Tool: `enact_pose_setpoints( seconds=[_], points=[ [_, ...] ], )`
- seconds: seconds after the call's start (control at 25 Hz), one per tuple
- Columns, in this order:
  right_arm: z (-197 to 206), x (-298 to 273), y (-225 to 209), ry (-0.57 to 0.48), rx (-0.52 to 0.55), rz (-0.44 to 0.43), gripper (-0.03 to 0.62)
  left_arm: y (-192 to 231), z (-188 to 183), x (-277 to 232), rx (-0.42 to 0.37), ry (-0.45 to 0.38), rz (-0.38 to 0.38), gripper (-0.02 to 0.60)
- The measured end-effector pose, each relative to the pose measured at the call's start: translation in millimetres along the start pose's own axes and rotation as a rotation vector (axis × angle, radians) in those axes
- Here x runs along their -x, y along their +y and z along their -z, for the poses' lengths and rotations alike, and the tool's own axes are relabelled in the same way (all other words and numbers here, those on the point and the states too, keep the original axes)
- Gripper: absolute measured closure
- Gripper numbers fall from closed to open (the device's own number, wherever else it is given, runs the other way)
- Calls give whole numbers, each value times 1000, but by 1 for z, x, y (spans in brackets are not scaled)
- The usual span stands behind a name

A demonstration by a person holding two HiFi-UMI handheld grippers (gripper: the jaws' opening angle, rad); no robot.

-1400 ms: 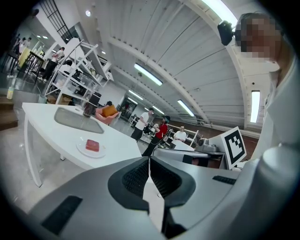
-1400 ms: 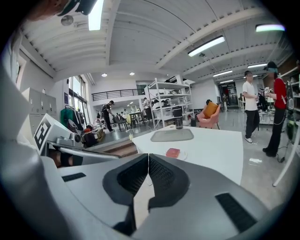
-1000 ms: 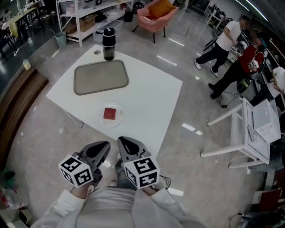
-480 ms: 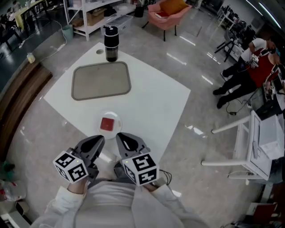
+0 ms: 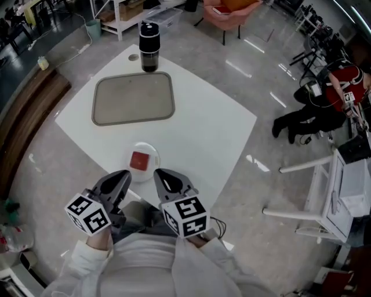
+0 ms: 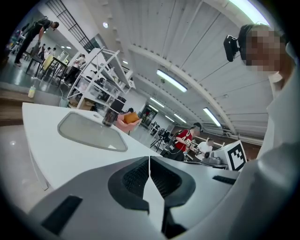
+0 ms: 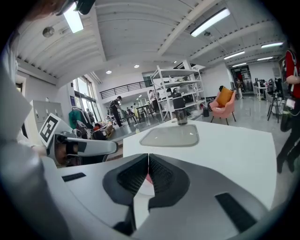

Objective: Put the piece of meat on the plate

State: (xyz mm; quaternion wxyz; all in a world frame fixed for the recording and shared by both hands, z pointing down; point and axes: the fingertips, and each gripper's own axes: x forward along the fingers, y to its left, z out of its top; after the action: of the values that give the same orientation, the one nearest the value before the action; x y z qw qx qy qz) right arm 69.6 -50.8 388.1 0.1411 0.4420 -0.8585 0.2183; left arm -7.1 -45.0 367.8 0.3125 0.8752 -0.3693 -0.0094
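A red piece of meat lies on a small white plate near the front corner of the white table. My left gripper and right gripper hover side by side just short of the plate, both shut and holding nothing. In the left gripper view the jaws meet in a thin line. The right gripper is closed the same way, with a sliver of red showing behind its jaws.
A grey tray lies at the back of the table, with a black tumbler behind it. A pink chair and shelves stand beyond. People and a white desk are off to the right.
Both grippers have moved forward together towards the plate, which now lies just ahead of their tips. Both stayed shut. The meat and plate have not moved on the table.
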Motion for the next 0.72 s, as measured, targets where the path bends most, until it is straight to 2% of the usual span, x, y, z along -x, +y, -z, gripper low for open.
enact_pose_setpoints(
  seconds=[0.48, 0.72],
  points=[
    [-2, -22, -8, 45, -19, 30, 579, 27, -3, -6, 15, 58, -20, 566],
    [0, -31, -15, 59, -64, 51, 579, 32, 1, -11, 41, 91, 10, 566]
  ],
)
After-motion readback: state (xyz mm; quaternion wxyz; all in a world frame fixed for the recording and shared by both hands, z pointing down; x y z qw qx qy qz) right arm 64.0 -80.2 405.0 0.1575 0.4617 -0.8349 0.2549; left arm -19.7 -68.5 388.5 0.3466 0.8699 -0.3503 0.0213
